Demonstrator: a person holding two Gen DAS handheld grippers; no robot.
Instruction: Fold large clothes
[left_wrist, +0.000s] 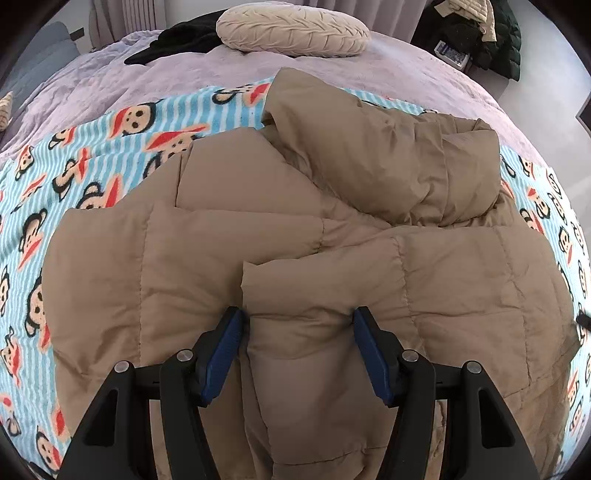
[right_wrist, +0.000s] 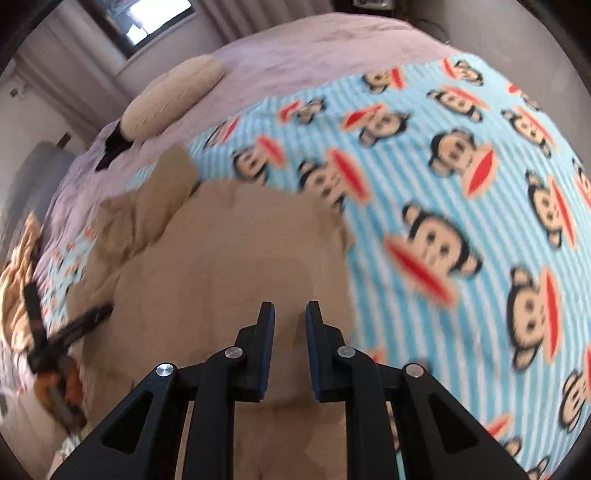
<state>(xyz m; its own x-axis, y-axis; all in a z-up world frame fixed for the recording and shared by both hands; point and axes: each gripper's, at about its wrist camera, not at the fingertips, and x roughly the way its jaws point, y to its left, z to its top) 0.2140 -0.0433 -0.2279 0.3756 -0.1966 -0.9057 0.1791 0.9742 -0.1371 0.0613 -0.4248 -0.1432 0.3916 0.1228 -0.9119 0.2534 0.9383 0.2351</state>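
- Jacket (left_wrist: 332, 229): a tan quilted down jacket lying on the monkey blanket (left_wrist: 110, 147), which is spread over the bed (left_wrist: 184, 74). It sits directly under and ahead of both my tools. Its long axis runs away from me toward the pillow (left_wrist: 291, 33), with a bunched hood or sleeve mass at the far right end.
- Left hand-held gripper (left_wrist: 299, 325): jaws set wide, straddling a raised padded fold at the jacket's near edge. Both blue pads (left_wrist: 225, 350) press against the fold's sides, so I judge it pinched but not tightly clamped.
- Right hand-held gripper (right_wrist: 290, 314): jaws narrow with a gap showing between them. It hovers over the jacket's near right portion; the view is blurred, and no cloth is visibly between the pads.
- Key relation: the left tool is the one engaged with the fabric. The unfolded bulk lies forward and to the right of it, so I judge the next fold goes along the long axis, away from me.
- Edges: the jacket's right edge ends in open blanket in the right wrist view, and its left edge also borders bare blanket.
- Open room: the far bed between jacket and pillow is free. A black garment (left_wrist: 177, 40) lies beside the pillow, well apart from the jacket.
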